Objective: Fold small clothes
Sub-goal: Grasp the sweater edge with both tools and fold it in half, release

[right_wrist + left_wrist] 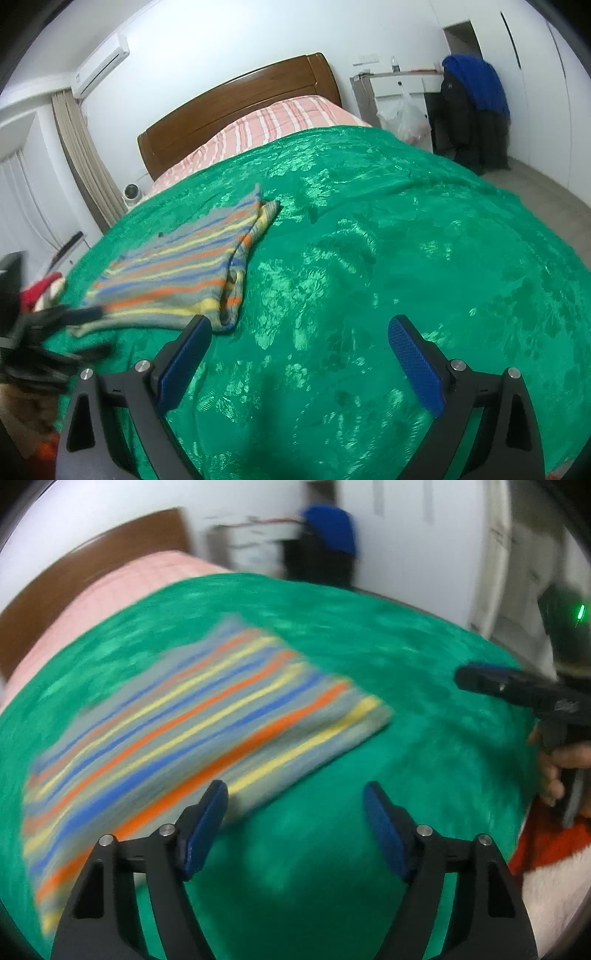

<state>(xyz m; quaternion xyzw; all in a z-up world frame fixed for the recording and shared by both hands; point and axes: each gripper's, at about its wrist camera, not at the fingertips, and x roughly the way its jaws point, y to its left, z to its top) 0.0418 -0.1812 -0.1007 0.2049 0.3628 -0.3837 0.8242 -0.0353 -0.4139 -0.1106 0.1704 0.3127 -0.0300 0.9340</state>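
Both grippers gape wide, holding nothing. Left gripper point(295, 797) hovers nearest the striped cloth point(177, 731), which lies folded on the green bedspread point(406, 635), stretching away to its left; right gripper point(299, 328) stands farther off.

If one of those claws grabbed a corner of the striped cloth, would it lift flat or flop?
The striped cloth would likely flop: it looks like soft knit with rumpled folded edges. Being layered, it may unfold when lifted. It might slide easily on the shiny green bedspread.

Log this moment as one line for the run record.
striped garment folded, lying on green bedspread | left claw open, empty, by its near edge | right claw open, empty, over bare bedspread
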